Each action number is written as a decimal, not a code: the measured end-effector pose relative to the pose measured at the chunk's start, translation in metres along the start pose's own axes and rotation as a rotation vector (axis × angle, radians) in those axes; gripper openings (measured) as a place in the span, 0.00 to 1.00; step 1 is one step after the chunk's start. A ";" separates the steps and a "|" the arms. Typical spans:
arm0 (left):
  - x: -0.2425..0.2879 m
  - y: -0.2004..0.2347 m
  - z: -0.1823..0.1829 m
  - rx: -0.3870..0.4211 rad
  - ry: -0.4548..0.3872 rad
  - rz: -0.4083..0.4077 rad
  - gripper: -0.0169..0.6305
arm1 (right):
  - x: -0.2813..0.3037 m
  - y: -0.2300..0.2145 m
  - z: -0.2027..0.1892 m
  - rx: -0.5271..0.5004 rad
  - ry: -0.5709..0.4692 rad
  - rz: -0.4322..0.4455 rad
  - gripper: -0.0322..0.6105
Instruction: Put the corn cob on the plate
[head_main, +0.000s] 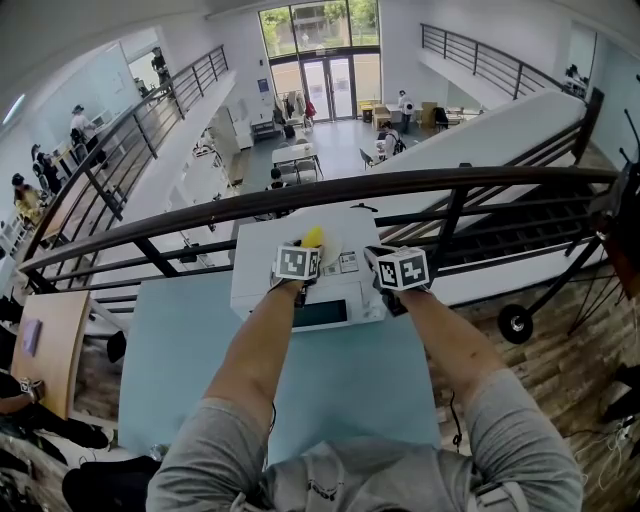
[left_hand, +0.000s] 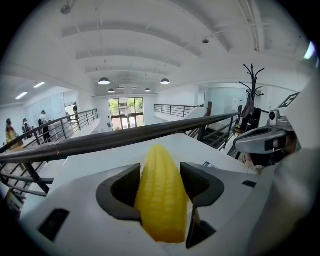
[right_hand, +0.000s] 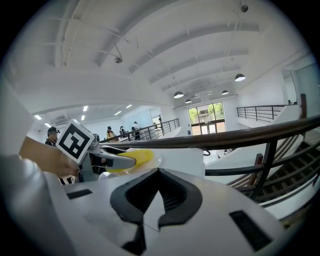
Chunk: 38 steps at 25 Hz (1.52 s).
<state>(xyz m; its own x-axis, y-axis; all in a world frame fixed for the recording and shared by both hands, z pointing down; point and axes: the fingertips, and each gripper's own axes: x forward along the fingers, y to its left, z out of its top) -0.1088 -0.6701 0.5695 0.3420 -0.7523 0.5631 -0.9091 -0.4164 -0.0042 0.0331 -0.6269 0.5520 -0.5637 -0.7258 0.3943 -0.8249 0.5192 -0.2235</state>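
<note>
One corn cob (left_hand: 161, 200) sits clamped between the left tongs (left_hand: 161, 181).

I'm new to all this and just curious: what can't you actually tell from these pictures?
- Whether the corn cob touches the plate: the left claw blocks it in the head and right gripper views.
- The cob's lower end: left gripper view, hidden behind the claw's body.
- Cards on the white table: head view, too small.
</note>
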 end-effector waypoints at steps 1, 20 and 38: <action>0.000 0.000 0.001 0.002 -0.002 0.000 0.41 | 0.000 0.000 0.000 -0.001 -0.001 0.000 0.06; -0.029 0.006 0.019 -0.052 -0.099 -0.022 0.50 | -0.008 0.008 0.004 -0.024 0.001 -0.008 0.06; -0.114 0.001 0.042 -0.073 -0.240 -0.047 0.50 | -0.047 0.036 0.025 -0.042 -0.054 0.013 0.06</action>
<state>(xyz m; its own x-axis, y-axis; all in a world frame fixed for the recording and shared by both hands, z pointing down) -0.1389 -0.6056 0.4706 0.4230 -0.8363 0.3489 -0.9027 -0.4224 0.0820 0.0283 -0.5856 0.5032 -0.5771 -0.7413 0.3427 -0.8154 0.5465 -0.1908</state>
